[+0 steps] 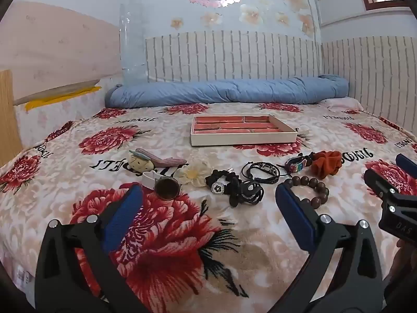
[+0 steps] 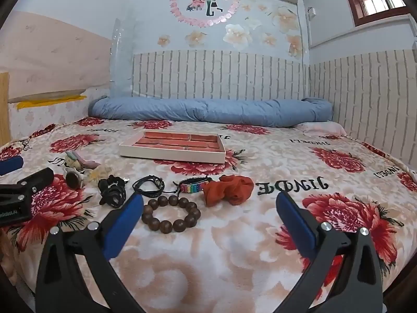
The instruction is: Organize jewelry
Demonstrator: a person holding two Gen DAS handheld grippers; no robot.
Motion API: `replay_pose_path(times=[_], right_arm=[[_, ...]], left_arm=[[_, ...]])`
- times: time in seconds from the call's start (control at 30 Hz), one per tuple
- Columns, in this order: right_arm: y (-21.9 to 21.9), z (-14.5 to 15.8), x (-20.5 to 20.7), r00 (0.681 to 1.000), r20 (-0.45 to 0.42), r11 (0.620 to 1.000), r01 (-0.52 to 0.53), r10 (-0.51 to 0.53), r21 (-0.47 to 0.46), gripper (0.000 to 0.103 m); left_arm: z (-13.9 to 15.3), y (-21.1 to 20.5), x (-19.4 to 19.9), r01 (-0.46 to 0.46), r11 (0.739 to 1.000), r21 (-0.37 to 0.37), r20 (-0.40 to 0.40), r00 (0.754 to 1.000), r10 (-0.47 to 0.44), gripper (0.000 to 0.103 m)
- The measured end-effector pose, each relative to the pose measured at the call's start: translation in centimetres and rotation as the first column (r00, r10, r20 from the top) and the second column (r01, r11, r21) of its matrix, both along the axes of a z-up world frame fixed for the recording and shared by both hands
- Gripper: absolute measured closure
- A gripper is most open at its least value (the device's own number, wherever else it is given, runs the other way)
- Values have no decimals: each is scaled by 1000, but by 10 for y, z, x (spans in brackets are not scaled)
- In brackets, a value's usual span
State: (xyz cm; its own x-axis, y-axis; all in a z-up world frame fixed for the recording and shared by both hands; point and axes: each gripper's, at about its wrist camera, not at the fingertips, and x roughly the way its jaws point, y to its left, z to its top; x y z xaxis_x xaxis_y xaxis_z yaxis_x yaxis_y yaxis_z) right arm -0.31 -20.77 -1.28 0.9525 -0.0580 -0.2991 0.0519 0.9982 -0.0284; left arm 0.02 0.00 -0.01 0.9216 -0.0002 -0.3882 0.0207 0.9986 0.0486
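Both grippers are held low over the bed and tilted a little downward. The left gripper [image 1: 208, 198] has its blue pads wide apart with nothing between them, and the right gripper [image 2: 209, 206] is the same — spread wide and holding nothing. In the left wrist view the right gripper appears at the right edge, just beside the left one. The bed carries a floral blanket [image 1: 234, 247] with big red flowers, and a rolled blue quilt [image 1: 226, 91] lies along the far wall. No object blocks the way between the grippers and the jewelry, which lies in a loose row on the blanket just ahead of the pads. The wooden bead bracelet [image 2: 170, 214] lies flat, a ring of round dark-brown beads, close to the right gripper's left pad. Beyond it are a rainbow bracelet [image 2: 194, 186], a black cord bracelet [image 2: 148, 185], an orange scrunchie [image 2: 229, 189], a black scrunchie [image 1: 234, 185] and a watch [image 1: 165, 187]. The tray [image 1: 242, 137] — cream rim, red brick-pattern lining — sits farther back, well apart from the row.
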Motion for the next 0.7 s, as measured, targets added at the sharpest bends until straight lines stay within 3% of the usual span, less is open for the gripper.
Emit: replay_pose_path(times=[0.7], right_arm=[[-9, 0, 1, 1000, 0, 1000, 17, -17, 3, 4]], left_arm=[[-4, 4, 1, -2, 1000, -8, -9, 1000, 2, 5]])
